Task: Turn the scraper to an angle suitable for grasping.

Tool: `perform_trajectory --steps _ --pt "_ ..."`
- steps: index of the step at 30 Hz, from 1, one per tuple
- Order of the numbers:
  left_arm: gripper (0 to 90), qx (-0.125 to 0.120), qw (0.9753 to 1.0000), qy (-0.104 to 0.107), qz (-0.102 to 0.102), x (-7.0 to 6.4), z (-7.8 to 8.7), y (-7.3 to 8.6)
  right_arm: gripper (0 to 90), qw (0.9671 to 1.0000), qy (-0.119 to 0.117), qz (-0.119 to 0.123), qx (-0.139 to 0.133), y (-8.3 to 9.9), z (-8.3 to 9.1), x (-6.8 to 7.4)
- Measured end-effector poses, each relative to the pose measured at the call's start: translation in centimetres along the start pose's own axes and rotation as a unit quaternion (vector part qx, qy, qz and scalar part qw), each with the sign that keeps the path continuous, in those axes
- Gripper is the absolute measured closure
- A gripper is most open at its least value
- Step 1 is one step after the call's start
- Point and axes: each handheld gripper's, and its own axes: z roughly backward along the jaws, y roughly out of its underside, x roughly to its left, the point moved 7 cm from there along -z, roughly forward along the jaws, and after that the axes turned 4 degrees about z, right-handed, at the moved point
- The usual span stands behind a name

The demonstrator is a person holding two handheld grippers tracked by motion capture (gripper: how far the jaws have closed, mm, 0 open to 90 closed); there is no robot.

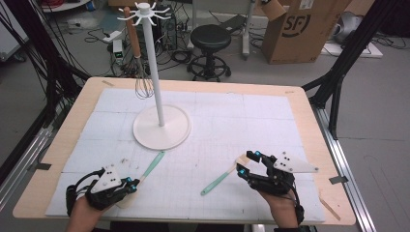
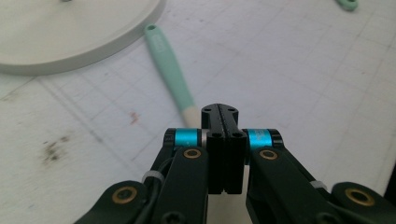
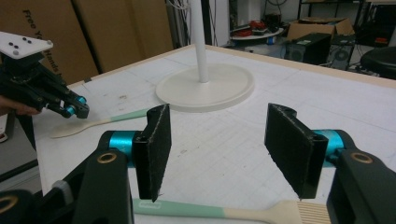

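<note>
Two mint-handled utensils lie on my surface (image 1: 290,116). The spatula (image 1: 151,166) sits at about 7 o'clock from the stand's base (image 1: 162,128), its green handle end just beside the base rim and its pale blade end under my left gripper (image 1: 133,185). In the left gripper view the jaws are pressed together with no gap, right over the pale neck of that spatula; I cannot tell whether anything is pinched between them.

The brush (image 1: 223,176) lies at about 5 o'clock from the base, well apart from it, green handle pointing toward 7 o'clock and pale wooden head toward 1 o'clock. My right gripper (image 1: 246,164) hovers at that head with its jaws spread wide. In the right gripper view the brush (image 3: 224,211) runs crosswise beneath the two black pads (image 3: 156,149), its bristle end under the right-hand jaw; nothing sits between the pads.

The stand's white pole (image 1: 153,63) rises from the round base and carries a ring of hooks at the top. A whisk (image 1: 140,72) with a wooden handle hangs from one hook at 9 o'clock of the pole, its wire head above the surface's far edge.

Beyond the surface stand a black stool (image 1: 210,46) and a cardboard box (image 1: 300,29) on the floor.
</note>
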Motion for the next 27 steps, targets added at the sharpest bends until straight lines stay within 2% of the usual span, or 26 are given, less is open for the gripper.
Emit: perform_trajectory --steps 1,3,7,9,11,12,17,23,27 --pt "89.8 -0.001 1.0000 0.001 0.003 -0.7 -0.4 0.3 40.4 1.0000 -0.002 0.002 0.002 0.0 -0.1 0.1" --pt "89.8 -0.002 1.0000 -0.002 0.004 -1.0 -0.5 0.6 40.4 1.0000 -0.003 0.003 0.001 0.0 -0.1 0.2" --pt "89.7 -0.006 0.9995 -0.026 0.017 -1.6 -1.2 1.1 40.4 1.0000 -0.001 0.000 0.002 0.0 0.0 0.0" --pt "89.7 0.005 0.9986 -0.052 0.010 -1.4 -1.3 0.9 40.4 1.0000 -0.002 0.000 0.002 -0.1 0.0 0.0" --pt "89.7 0.026 0.9963 -0.080 -0.013 -1.4 -1.3 0.8 40.5 1.0000 -0.002 0.004 0.002 -0.2 -0.1 0.2" --pt "89.8 0.026 0.9963 -0.080 -0.013 -1.4 -1.3 0.8 40.5 1.0000 -0.002 0.004 0.002 -0.2 -0.1 0.2" --pt "89.9 0.037 0.9931 -0.111 -0.013 -0.9 -0.9 1.0 40.4 1.0000 -0.003 0.009 0.003 -0.4 0.1 0.3" --pt "89.8 0.032 0.9927 -0.116 0.001 0.0 -0.5 1.3 40.5 1.0000 -0.002 0.008 0.002 -0.5 0.2 0.4" --pt "89.8 0.022 0.9921 -0.121 0.026 1.3 0.0 1.7 40.4 1.0000 -0.001 0.005 0.000 -0.4 0.4 0.2"
